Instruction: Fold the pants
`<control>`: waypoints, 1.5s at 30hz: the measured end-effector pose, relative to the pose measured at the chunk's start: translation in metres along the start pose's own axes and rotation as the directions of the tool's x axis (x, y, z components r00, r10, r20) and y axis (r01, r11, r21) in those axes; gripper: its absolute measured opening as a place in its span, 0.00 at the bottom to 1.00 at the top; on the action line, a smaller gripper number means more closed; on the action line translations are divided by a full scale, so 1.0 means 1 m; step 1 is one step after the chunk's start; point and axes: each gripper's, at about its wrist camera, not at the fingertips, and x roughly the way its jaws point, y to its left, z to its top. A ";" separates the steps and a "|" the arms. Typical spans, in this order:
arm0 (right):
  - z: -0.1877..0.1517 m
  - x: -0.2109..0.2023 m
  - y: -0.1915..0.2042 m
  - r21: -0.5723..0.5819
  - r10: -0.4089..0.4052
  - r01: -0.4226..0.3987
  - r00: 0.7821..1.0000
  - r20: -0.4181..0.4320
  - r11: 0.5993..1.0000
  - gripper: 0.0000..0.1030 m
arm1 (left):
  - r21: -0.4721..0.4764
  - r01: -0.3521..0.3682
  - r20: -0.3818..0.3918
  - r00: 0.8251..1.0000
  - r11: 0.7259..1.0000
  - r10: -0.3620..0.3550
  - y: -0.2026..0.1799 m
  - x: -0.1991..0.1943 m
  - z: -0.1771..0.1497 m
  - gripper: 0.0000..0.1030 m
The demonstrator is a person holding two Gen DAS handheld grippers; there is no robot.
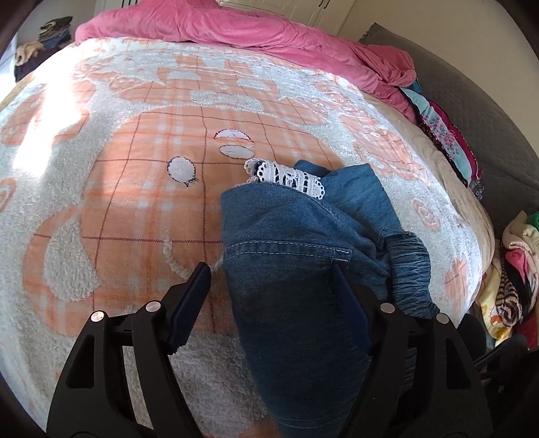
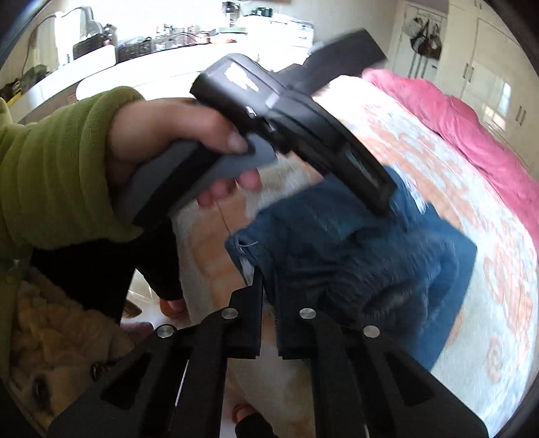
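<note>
Blue denim pants [image 1: 296, 236] with a white lace trim [image 1: 289, 177] lie bunched on the orange-and-white blanket [image 1: 134, 202] of a bed. My left gripper [image 1: 269, 274] is open and straddles the near denim edge; its left finger [image 1: 195, 293] stands clear of the cloth. In the right wrist view, which is blurred, my right gripper [image 2: 267, 286] is shut, pinching the near edge of the pants [image 2: 370, 242]. A hand in a green sleeve [image 2: 161, 134] holds the left tool's black body [image 2: 289, 111] above the denim.
A pink duvet [image 1: 235, 30] is heaped at the far end of the bed. Folded clothes [image 1: 448, 134] line the right edge beside a grey padded surface [image 1: 488, 101]. More clothes [image 1: 518, 269] are piled low right. A cluttered white counter [image 2: 151, 50] stands beyond the bed.
</note>
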 end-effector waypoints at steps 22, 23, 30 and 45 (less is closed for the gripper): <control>-0.002 -0.019 0.006 0.149 0.004 -0.021 0.994 0.111 0.989 0.28 | 0.002 -0.026 0.039 0.999 1.000 0.026 -0.010 -0.012 -0.004 0.68; -0.001 -0.020 0.007 0.150 0.006 -0.023 0.993 0.116 0.988 0.29 | 0.003 -0.026 0.042 0.999 1.000 0.026 -0.010 -0.014 -0.005 0.68; -0.001 -0.039 0.009 0.153 0.004 -0.028 0.988 0.155 0.988 0.39 | 0.011 -0.031 0.073 0.997 0.999 0.030 -0.016 -0.029 -0.007 0.74; -0.002 -0.078 -0.002 0.231 -0.070 0.009 0.963 0.259 0.973 0.69 | 0.011 -0.048 0.139 0.989 0.999 0.046 -0.025 -0.063 -0.007 0.90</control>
